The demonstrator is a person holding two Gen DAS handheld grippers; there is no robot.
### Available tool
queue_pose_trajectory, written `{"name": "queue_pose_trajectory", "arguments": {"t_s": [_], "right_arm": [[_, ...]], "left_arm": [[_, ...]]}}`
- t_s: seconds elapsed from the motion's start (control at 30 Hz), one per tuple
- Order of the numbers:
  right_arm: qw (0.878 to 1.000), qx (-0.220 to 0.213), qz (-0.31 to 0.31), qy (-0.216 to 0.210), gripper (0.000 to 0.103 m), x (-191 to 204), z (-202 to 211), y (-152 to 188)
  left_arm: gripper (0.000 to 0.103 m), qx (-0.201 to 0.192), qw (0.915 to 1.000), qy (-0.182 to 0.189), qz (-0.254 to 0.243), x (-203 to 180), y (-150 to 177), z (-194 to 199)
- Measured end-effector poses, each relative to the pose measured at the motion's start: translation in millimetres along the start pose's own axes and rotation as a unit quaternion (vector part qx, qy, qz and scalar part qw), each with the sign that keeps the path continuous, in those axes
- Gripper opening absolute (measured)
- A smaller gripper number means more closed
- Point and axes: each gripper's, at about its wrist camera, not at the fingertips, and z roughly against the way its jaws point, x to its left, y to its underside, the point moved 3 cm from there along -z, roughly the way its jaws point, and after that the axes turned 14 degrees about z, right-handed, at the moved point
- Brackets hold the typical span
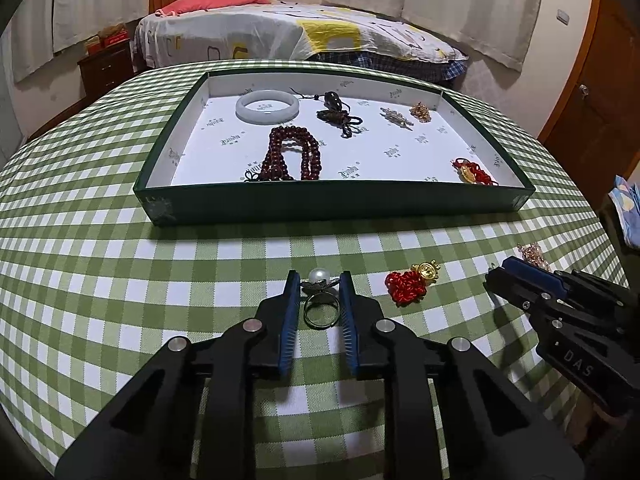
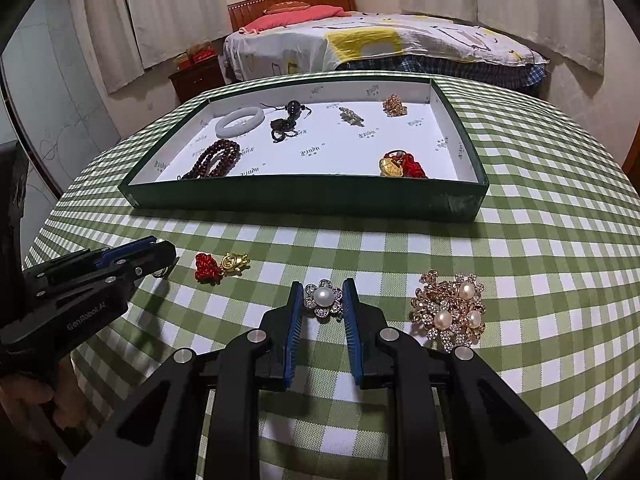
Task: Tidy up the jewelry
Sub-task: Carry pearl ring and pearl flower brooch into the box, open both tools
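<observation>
Left gripper (image 1: 319, 280) pinching pearl ring (image 1: 319, 298) on checked tablecloth (image 1: 120, 264), near side of green tray (image 1: 340, 204). Right gripper (image 2: 322, 290) pinching flower brooch (image 2: 323, 301), just left of gold brooch cluster (image 2: 450, 314). Red knot charm (image 1: 410, 283) lying loose between the 2 grippers.

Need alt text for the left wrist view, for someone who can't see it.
The left gripper has its fingers closed on a pearl ring lying on a green checked tablecloth. Beyond it, a green tray holds bracelets and charms; a red knot charm lies alongside.
</observation>
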Motion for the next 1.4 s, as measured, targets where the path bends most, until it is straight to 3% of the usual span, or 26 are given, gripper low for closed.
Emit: {"name": "queue_pose_trajectory", "arguments": {"t_s": [0.87, 1.4], "right_arm": [[1.000, -0.016, 0.005, 0.008, 0.021, 0.2, 18.4, -4.6], [0.995, -0.097, 0.016, 0.027, 0.021, -16.8, 61.5, -68.8]], "left_arm": [[0.020, -0.022, 0.9997, -0.013, -0.006, 4.5, -3.4, 23.1], [0.020, -0.084, 0.9962, 0.022, -0.012, -22.1, -63.1, 58.8]]}}
